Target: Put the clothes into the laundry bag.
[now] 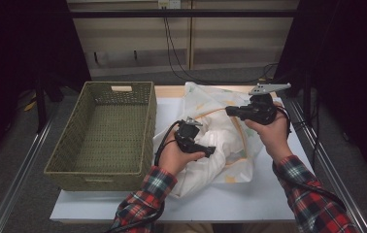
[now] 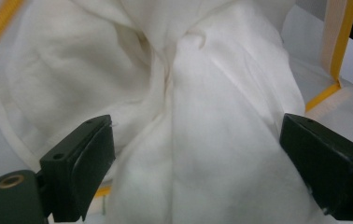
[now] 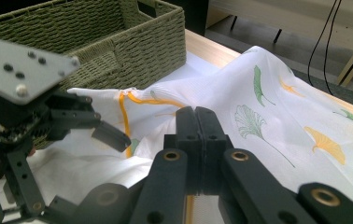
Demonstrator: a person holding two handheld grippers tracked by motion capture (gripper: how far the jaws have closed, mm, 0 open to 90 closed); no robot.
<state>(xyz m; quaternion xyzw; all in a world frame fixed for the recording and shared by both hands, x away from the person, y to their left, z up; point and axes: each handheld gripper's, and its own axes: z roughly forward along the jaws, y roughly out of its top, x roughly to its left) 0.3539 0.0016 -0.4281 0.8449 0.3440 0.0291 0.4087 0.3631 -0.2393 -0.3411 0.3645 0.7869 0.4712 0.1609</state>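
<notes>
A white cloth (image 1: 210, 99) with a yellow hem and leaf prints lies bunched on the white table (image 1: 269, 194). My left gripper (image 1: 212, 149) points right over the heap's middle. In the left gripper view its jaws stand wide open (image 2: 202, 158) on either side of a raised fold of the cloth (image 2: 212, 93), and the pads do not press it. My right gripper (image 1: 229, 110) is held higher at the far right, pointing left. Its jaws (image 3: 195, 116) are shut, and the yellow hem of the cloth (image 3: 268, 107) runs up into the tips. The left gripper (image 3: 104, 133) also shows there, at the left.
A green woven basket (image 1: 94, 172) with nothing inside it stands on the table's left half, close against the cloth, and shows again as the basket (image 3: 118, 46) behind the left gripper. Metal rails flank the table. Black cables (image 1: 172, 53) hang at the back.
</notes>
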